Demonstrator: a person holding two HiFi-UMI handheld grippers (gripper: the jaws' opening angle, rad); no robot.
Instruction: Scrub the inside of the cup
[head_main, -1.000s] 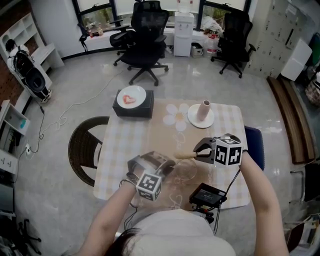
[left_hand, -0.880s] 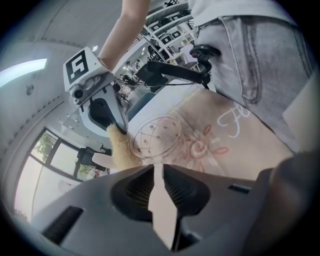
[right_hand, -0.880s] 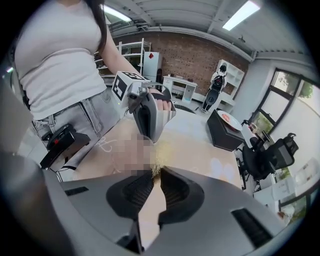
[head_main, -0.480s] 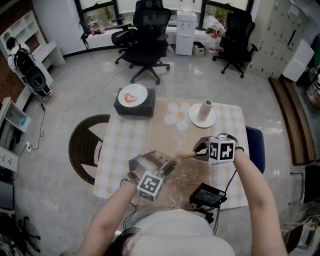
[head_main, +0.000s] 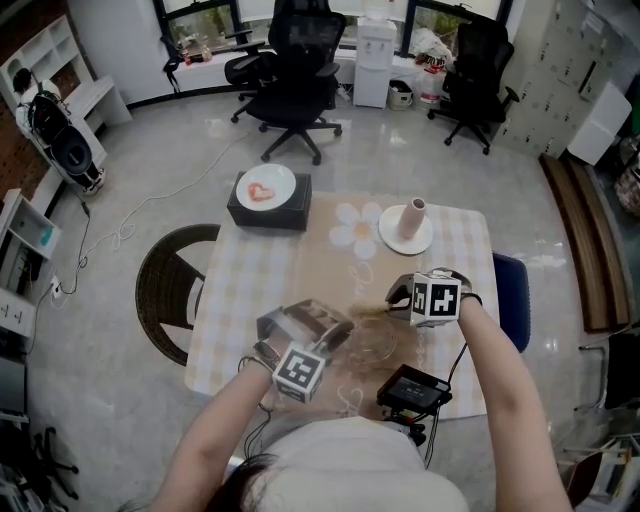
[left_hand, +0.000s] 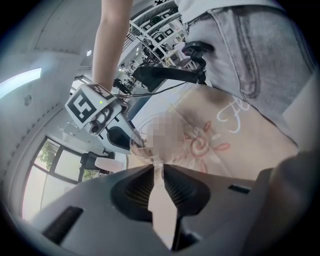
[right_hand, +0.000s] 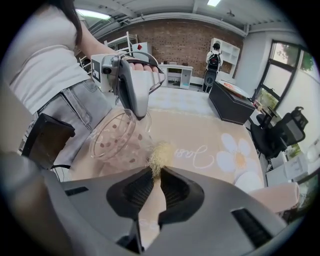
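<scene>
Nearest you, a black device (head_main: 413, 388) lies at the table's (head_main: 240, 300) near edge, right of centre. Just beyond it to the left, your left gripper (left_hand: 159, 172) has its jaws narrowed onto the rim of the clear glass cup (head_main: 372, 342), with the thin wall pinched between the pads. The cup sits at the middle of the beige mat (head_main: 330, 270). It is tipped on its side, with its mouth turned toward your right gripper.

Your right gripper (right_hand: 156, 175) comes in from the far right and points steeply down. Its jaws are closed on the pale handle of a brush (right_hand: 160, 156). The straw-coloured bristle tuft is at the cup's rim, and I cannot tell whether it has gone inside.

Farther off on the right, a beige cylinder (head_main: 411, 218) stands on a white plate (head_main: 388, 238). At the far left corner a black box (head_main: 262, 218) carries a plate with a red heart (head_main: 280, 180).
</scene>
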